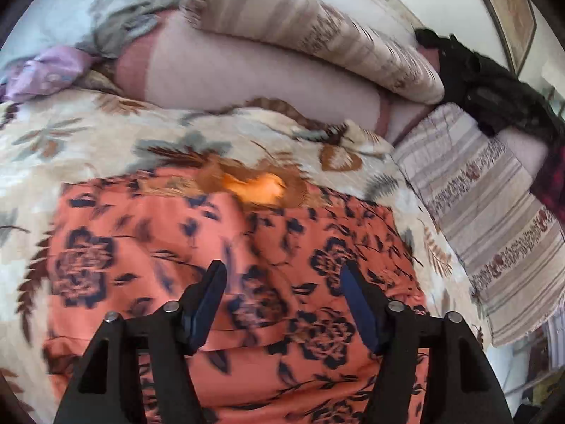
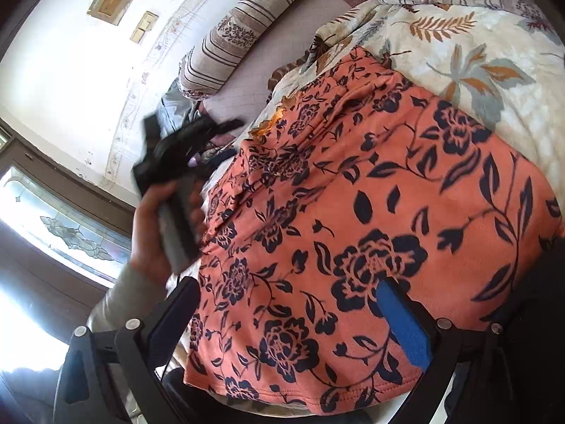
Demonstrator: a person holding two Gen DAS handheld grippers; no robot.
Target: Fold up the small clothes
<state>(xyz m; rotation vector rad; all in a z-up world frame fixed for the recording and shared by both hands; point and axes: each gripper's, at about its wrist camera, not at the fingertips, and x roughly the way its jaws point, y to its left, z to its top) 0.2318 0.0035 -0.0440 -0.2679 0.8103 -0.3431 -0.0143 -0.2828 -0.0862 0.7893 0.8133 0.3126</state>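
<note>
Garment [image 1: 247, 265], motion-blurred, cut off below open empty left gripper [image 1: 284, 279]; right gripper [image 2: 293, 296] open

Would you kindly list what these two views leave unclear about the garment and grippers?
- Orange floral garment: its near edge is hidden behind the left gripper in the left wrist view, and motion blur smears its folds.
- Its type: undeterminable in either view.
- Left gripper in the right wrist view: blurred, jaws unreadable there.

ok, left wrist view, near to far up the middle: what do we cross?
left gripper, jaws open → orange floral garment → cream leaf-print blanket → plain pinkish bolster → striped pillow lying on it.
</note>
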